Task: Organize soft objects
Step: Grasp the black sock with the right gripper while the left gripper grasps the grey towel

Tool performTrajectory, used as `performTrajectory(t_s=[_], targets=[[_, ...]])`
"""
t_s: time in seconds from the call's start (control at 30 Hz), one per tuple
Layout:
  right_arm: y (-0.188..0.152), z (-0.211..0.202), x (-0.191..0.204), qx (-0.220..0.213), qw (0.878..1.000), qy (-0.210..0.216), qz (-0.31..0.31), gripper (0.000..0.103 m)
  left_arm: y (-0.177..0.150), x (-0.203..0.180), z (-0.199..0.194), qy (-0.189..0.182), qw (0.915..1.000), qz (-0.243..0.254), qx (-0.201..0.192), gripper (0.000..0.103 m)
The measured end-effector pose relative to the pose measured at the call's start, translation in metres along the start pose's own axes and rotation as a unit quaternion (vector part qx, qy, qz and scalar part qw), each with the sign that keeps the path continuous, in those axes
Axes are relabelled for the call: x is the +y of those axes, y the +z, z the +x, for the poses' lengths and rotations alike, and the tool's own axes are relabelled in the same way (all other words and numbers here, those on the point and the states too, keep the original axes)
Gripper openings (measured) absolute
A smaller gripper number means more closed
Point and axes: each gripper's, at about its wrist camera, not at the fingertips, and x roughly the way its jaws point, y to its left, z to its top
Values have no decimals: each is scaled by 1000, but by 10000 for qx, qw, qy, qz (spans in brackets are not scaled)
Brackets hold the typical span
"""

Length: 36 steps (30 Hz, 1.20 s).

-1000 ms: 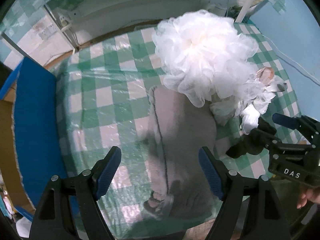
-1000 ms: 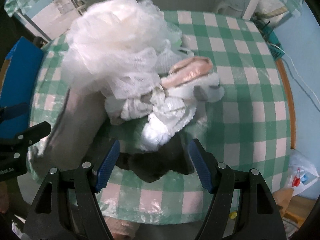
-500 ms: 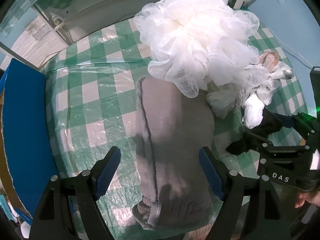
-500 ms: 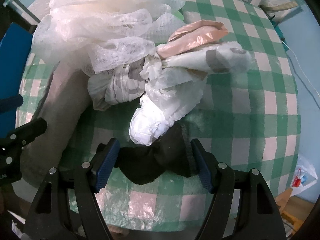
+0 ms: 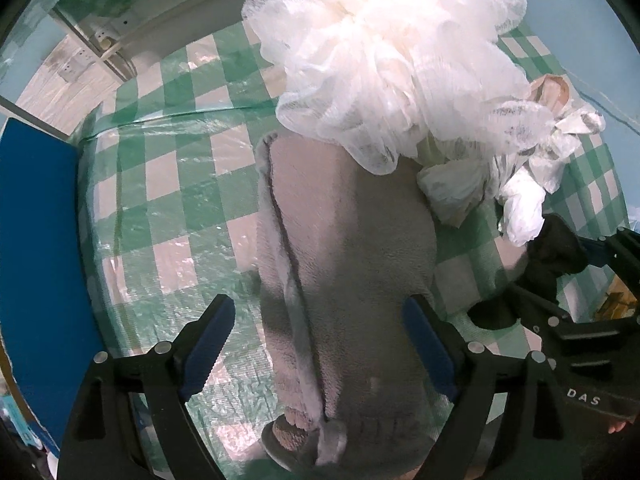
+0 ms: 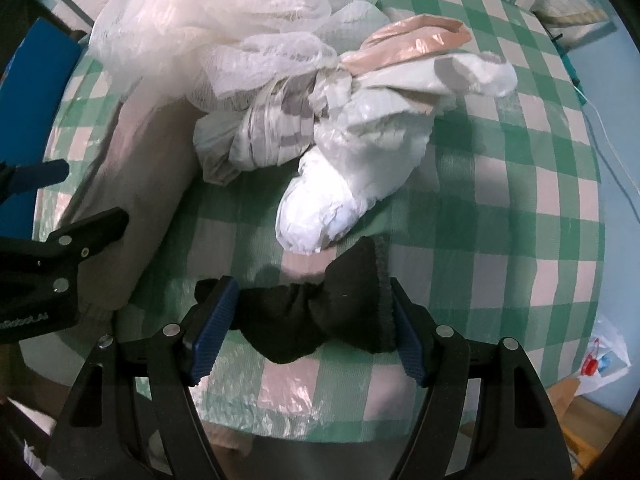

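On the left, the left gripper (image 5: 316, 350) points down over the grey towel (image 5: 348, 264), a long folded bundle on the green-checked tablecloth (image 5: 172, 184) whose long axis runs from six o'clock at the bottom of the left wrist view up towards twelve, where its far end disappears under the white mesh bath pouf (image 5: 392, 56). The jaws are opening, and the towel lies between them without either blue pad pressing on it: one pad stands clear of the towel's edge at about eight o'clock, the other sits just beside its opposite edge at about four. So the fingers straddle the towel across its short width, which I judge to be the relation the coming grasp turns on (a closing stroke would pinch it sideways, not end to end). Moving right, crumpled white plastic bags (image 6: 352, 184) lie at twelve o'clock from the right gripper (image 6: 308, 330), touching the pouf. The black sock (image 6: 320, 312) lies crosswise between that gripper's fingers, its long axis running from nine to three o'clock, each end at or touching a pad; the jaws stand apart and whether they press it I cannot tell. The right hand is plainly the nearer to the sock, the left to the towel.
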Motion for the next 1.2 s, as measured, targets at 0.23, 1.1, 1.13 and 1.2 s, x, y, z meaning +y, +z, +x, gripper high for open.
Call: performTrajectory(t_s=[0.23,1.1,1.13,1.2], targets=[[-18,7,-1,128,9998,42,110,72,-2,-6,9,-50,10000,5,75,90],[-48,-21,40,-143,9980,621,44,50,-13,30,-12,-662,9971,-335,176,34],[-47,-23,43,-182,9977,648,45,50,-14,34,-13,-682,9968,-380,165,43],[-41,-35,36,-237,9973,696,46,50,-15,38,-16,-745,9960,-465,131,61]])
